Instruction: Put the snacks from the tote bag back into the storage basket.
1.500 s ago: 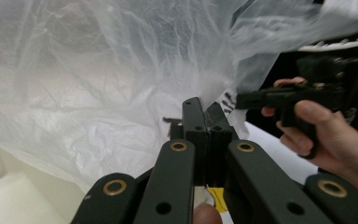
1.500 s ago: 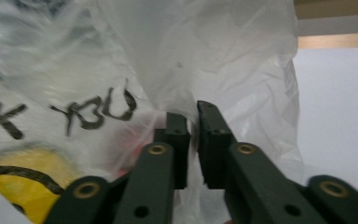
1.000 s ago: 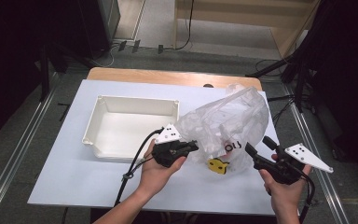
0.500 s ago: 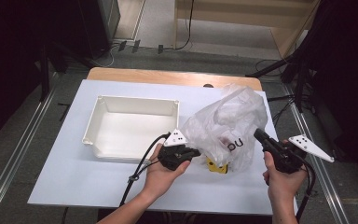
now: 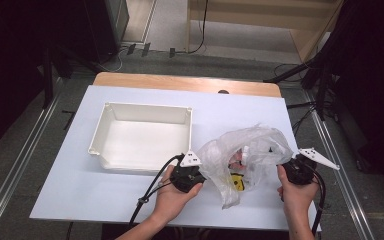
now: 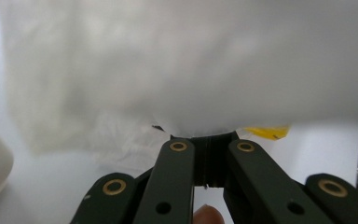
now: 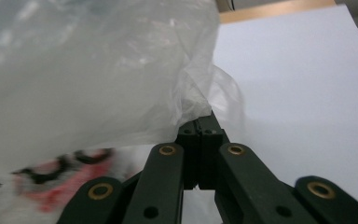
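A crumpled clear plastic bag [image 5: 252, 150] sags onto the white table between my two grippers. Inside it are a yellow item [image 5: 236, 183] and red-printed packets [image 7: 67, 184]. My left gripper [image 5: 200, 175] is at the bag's left edge, and in the left gripper view its jaws [image 6: 209, 140] are shut on a fold of the plastic bag [image 6: 177, 70]. The yellow item [image 6: 266, 132] peeks out just beyond them. My right gripper [image 5: 284, 169] is at the bag's right edge. In the right gripper view it [image 7: 199, 125] pinches a pleat of the plastic bag [image 7: 98, 79] between closed jaws.
An empty white tray [image 5: 100, 140] stands on the table left of the bag, close to my left hand. Black cables trail from both grippers toward the front edge. A wooden strip [image 5: 185, 82] borders the table's far side.
Both hands have come down and the bag has sunk and slumped onto the table. The right gripper, open and beside the bag a second ago, has closed on its right edge.
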Tool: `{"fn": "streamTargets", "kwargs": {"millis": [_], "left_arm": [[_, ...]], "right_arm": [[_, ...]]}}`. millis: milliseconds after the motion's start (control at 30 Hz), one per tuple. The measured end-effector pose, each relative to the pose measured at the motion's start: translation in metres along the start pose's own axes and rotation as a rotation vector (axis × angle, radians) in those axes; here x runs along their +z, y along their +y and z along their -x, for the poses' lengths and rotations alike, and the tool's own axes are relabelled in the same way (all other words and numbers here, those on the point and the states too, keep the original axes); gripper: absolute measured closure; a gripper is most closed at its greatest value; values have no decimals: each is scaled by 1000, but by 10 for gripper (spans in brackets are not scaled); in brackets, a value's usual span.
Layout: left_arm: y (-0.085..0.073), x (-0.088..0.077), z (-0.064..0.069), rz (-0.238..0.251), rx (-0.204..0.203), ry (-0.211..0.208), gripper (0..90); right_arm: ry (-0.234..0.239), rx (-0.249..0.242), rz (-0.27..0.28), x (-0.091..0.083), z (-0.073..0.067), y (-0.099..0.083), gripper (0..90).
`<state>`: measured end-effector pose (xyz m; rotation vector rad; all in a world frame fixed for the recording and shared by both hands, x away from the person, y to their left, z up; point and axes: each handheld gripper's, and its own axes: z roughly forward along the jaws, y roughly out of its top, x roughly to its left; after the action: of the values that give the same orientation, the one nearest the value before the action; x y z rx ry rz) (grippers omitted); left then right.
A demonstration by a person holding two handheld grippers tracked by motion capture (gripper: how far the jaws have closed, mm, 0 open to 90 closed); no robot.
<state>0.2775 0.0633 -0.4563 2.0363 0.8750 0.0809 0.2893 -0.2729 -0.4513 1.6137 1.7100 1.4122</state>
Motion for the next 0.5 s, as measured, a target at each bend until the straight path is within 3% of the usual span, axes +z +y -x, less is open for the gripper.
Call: {"fn": "streamTargets", "kwargs": {"millis": [133, 233, 400, 500], "left_arm": [[-7, -2, -3, -12, 3, 8, 900], [-8, -10, -3, 3, 7, -29, 897], [-2, -37, 5, 111, 66, -39, 560], [3, -52, 3, 188, 75, -19, 435]], "right_arm": [[-26, 30, -53, 6, 13, -10, 900], [-32, 34, -71, 7, 16, -13, 900], [-24, 22, -59, 4, 14, -13, 900], [-23, 18, -55, 4, 14, -14, 900]]}}
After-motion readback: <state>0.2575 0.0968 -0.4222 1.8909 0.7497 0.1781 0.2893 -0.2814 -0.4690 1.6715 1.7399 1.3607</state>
